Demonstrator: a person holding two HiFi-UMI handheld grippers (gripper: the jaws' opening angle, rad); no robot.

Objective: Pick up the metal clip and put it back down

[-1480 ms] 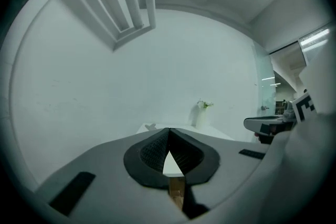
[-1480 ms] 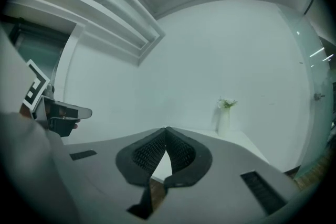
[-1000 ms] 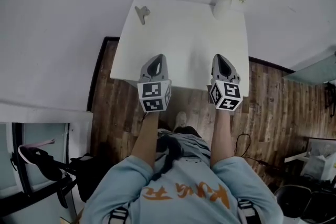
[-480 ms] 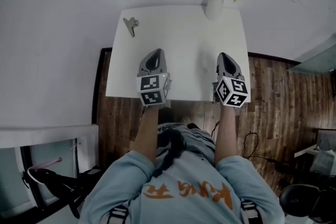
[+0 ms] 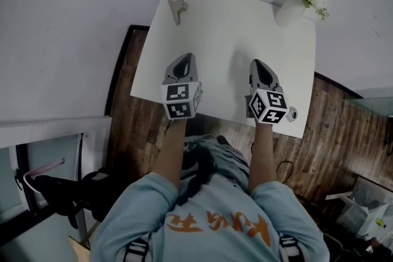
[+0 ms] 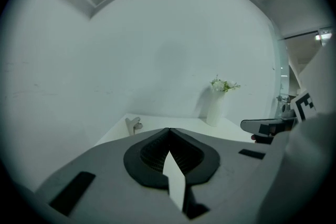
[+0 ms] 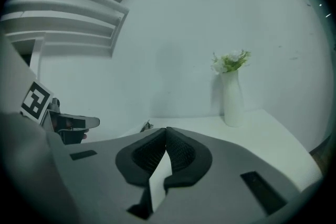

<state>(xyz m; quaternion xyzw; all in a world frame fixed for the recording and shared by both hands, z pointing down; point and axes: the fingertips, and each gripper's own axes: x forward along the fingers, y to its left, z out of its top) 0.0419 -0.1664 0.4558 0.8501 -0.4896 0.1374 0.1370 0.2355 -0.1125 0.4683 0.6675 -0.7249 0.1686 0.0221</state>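
The metal clip (image 5: pixel 177 8) lies at the far left corner of the white table (image 5: pixel 227 34); it shows small in the left gripper view as the clip (image 6: pixel 133 125) and partly behind the jaw in the right gripper view as the clip (image 7: pixel 146 126). My left gripper (image 5: pixel 182 59) hovers over the table's near left part, jaws together, nothing held. My right gripper (image 5: pixel 258 64) hovers over the near right part, also shut and empty. Both are well short of the clip.
A white vase with flowers (image 5: pixel 295 4) stands at the far right corner of the table, also seen as the vase (image 6: pixel 215 107) and the vase (image 7: pixel 231 97). White wall lies behind the table. Dark wood floor (image 5: pixel 331 132) surrounds it. A small round object (image 5: pixel 291 113) sits at the near right edge.
The head view has shifted and tilted, so the table now appears slanted. Both grippers stay shut over the table's near half, at about the same distance from the clip.
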